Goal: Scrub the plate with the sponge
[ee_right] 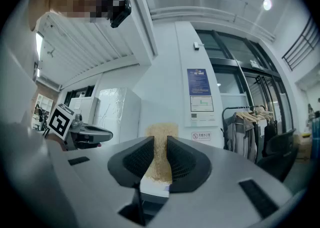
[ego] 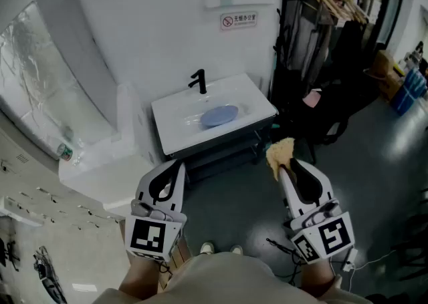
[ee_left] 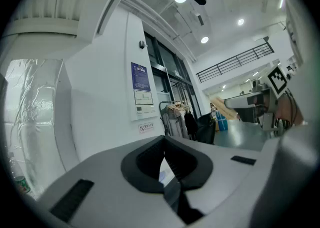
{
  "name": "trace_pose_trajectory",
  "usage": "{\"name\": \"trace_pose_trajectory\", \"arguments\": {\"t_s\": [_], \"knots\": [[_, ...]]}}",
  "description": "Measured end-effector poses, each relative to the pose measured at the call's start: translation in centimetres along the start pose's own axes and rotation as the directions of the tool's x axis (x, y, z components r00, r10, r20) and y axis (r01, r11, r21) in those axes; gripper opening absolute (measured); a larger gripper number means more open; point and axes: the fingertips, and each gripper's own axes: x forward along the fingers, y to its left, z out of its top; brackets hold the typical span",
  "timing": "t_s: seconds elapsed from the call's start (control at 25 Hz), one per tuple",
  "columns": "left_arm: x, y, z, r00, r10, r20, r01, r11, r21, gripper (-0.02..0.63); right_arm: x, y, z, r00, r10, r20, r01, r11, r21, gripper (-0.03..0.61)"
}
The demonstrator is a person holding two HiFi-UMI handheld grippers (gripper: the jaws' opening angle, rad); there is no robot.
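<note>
A blue plate lies in the white sink under a black tap, well ahead of both grippers. My right gripper is shut on a tan sponge, held in the air to the right of the sink's front corner. In the right gripper view the sponge stands upright, pinched between the two dark pads. My left gripper is shut with nothing in it, hanging in front of the sink. In the left gripper view its pads meet, with a sliver of the sink showing behind them.
A clothes rack with dark garments stands right of the sink. A white ledge and a plastic-wrapped white unit are to the left. Grey floor spreads out to the right; a blue bin sits far right.
</note>
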Motion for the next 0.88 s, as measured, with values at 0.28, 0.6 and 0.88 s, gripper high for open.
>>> {"name": "trace_pose_trajectory", "arguments": {"t_s": [0.28,0.6,0.88], "knots": [[1.1,-0.9,-0.1,1.000,-0.002,0.004,0.002,1.000,0.025,0.006,-0.1,-1.5,-1.0,1.000,0.001,-0.013,-0.001,1.000,0.011,0.087],[1.9,-2.7,-0.5,1.000,-0.004,-0.018,0.004,1.000,0.013,0.006,-1.3,-2.9,-2.1,1.000,0.008,-0.029,-0.007,1.000,0.023,0.087],[1.9,-4.8,-1.0,1.000,0.008,-0.024,-0.007,0.999,0.031,0.006,-3.2,-3.4,-3.6,0.998,0.032,-0.053,-0.031,0.999,0.019,0.087]]}}
